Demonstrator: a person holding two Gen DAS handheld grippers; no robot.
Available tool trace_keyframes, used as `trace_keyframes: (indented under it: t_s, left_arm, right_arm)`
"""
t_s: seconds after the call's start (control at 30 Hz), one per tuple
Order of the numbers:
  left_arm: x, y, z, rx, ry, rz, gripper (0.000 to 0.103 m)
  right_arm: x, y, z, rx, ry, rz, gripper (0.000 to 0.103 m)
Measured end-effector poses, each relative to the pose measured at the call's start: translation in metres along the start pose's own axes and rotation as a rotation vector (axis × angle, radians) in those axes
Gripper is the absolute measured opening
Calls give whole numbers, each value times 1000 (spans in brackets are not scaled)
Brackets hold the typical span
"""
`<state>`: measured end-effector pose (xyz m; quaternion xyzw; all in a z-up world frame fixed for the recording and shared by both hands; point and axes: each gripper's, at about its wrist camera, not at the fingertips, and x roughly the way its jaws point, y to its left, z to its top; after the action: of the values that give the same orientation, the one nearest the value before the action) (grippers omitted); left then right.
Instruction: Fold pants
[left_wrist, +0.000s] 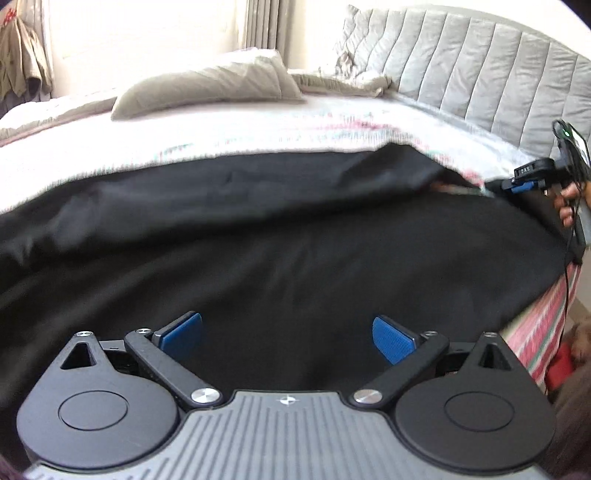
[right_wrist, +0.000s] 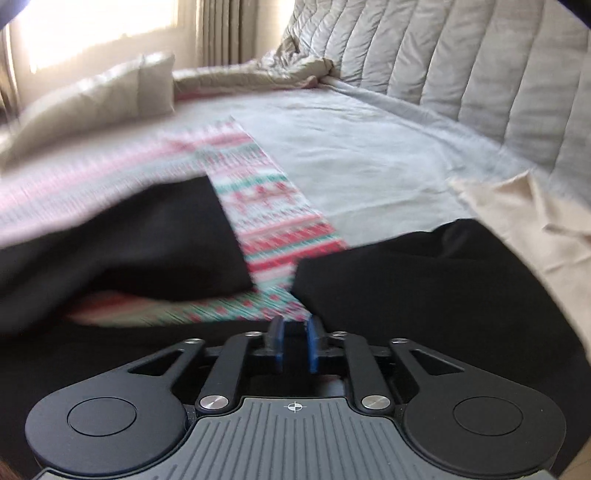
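Observation:
Black pants (left_wrist: 295, 229) lie spread wide across the bed, with a raised fold along their far edge. My left gripper (left_wrist: 286, 338) hovers over the near part of the cloth; its blue pads (left_wrist: 391, 339) stand far apart with nothing between them. At the far right a hand holds my right gripper (left_wrist: 489, 184), its tips at the pants' far right edge, blurred. In the right wrist view the right gripper (right_wrist: 295, 332) shows its pads a narrow gap apart, no cloth seen between them. Black pants (right_wrist: 424, 288) lie on both sides of it.
A red, green and white patterned blanket (right_wrist: 266, 206) covers the bed under the pants. A grey pillow (left_wrist: 207, 85) and a quilted headboard (left_wrist: 480, 66) lie beyond. A beige cloth (right_wrist: 535, 221) rests at the right. The bed's edge (left_wrist: 535, 325) drops off at the right.

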<state>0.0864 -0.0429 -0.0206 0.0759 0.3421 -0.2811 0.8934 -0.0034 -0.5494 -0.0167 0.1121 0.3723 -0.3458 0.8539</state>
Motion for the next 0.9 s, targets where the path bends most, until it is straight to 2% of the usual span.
trace_keyframes:
  t_s: [0.07,0.2,0.33,0.47,0.53,0.63,0.8,0.87,0.9]
  left_arm:
    - [6,0,26,21,-21,17,101]
    - [34,2,79,51,-34,26,101]
    - [83,12,125,99,-31,62,101]
    - [142,31,156,141,16,78,99]
    - [170,40,167,183,25,106,95]
    - [213,55,182,249,49,124,88]
    - [258,75,197,274,107,65,82]
    - [264,84,202,250,116,16,77]
    - [266,86,205,234,132,-11,71]
  right_arm:
    - [-6,-6,8,82,-10,83,42]
    - [-1,-8,25,182,-3,199,44]
    - [21,-1,44,180,12,213,44]
    - [51,6,65,145,36,225,45]
    - [70,11,76,127,51,230,51]
    - [98,19,87,111,58,229,51]
    - [143,33,97,99,75,222,51]
    - [155,39,100,90,76,226,51]
    - [159,42,100,83,68,229,52]
